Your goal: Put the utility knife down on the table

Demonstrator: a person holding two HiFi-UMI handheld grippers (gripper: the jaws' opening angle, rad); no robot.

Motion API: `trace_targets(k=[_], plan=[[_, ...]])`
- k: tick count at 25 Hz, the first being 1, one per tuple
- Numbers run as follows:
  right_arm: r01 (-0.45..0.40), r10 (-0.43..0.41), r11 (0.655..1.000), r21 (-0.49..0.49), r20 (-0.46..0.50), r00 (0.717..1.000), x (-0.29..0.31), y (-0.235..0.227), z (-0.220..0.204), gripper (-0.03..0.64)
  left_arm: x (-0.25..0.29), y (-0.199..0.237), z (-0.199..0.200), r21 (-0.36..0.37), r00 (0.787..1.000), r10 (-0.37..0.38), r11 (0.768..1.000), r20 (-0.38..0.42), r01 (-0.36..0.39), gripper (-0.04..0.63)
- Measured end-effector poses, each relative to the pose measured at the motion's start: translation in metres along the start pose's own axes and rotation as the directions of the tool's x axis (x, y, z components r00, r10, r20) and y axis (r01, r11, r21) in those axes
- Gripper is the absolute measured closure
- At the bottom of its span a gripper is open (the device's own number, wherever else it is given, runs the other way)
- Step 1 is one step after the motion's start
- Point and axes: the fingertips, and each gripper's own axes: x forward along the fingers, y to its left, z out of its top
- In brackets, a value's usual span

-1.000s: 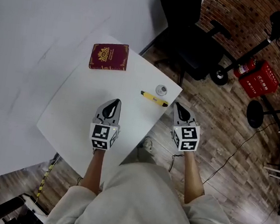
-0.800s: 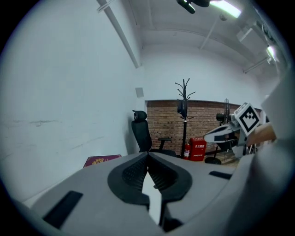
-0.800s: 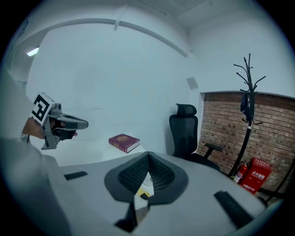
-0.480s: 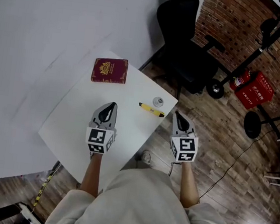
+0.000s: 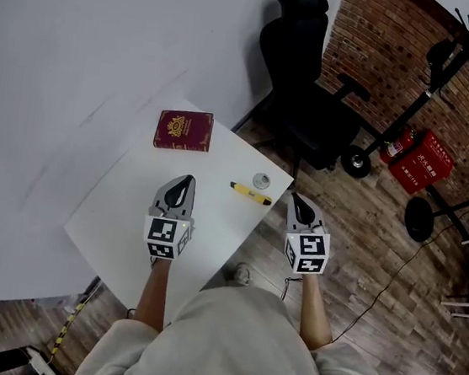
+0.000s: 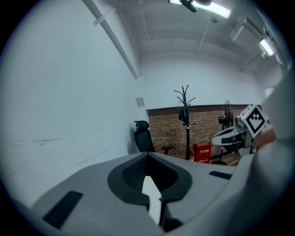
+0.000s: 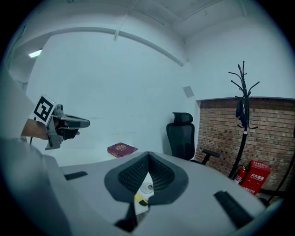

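The yellow utility knife (image 5: pixel 251 194) lies on the white table (image 5: pixel 131 204) near its right edge, and nothing holds it. My left gripper (image 5: pixel 188 178) hovers over the table to the knife's left, its jaws shut and empty. Beyond the table's right edge, over the wooden floor, my right gripper (image 5: pixel 295 197) is also shut and empty. In the right gripper view, a sliver of the knife (image 7: pixel 139 198) shows through the slit below the closed jaws of that gripper (image 7: pixel 148 154). The left gripper view shows its own gripper (image 6: pixel 147 156) closed, pointing at the wall.
A small round silvery object (image 5: pixel 261 180) sits just behind the knife. A dark red book (image 5: pixel 184 129) lies at the table's far corner. A black office chair (image 5: pixel 301 97) stands beyond the table. A red case (image 5: pixel 429 155) and stands sit on the floor to the right.
Both grippers have lifted a little, still shut. The knife, round object and book lie where they were; the head view has shifted slightly.
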Motion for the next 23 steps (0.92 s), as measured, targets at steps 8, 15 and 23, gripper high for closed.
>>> trace_targets(k=[8,15,23], plan=[[0.002,-0.002,1.000,-0.010,0.003,1.000,-0.008,0.001,0.004,0.620,-0.005,-0.006,0.003,0.000,1.000,-0.004,1.000,0.002,0.004,0.589],[0.005,-0.005,1.000,-0.013,0.000,1.000,-0.009,0.002,0.001,0.620,-0.006,-0.008,0.002,0.000,1.000,-0.008,1.000,0.005,0.008,0.589],[0.001,-0.001,1.000,-0.021,-0.008,1.000,-0.012,0.002,-0.001,0.620,-0.009,-0.011,0.004,-0.001,1.000,-0.005,1.000,0.005,0.005,0.589]])
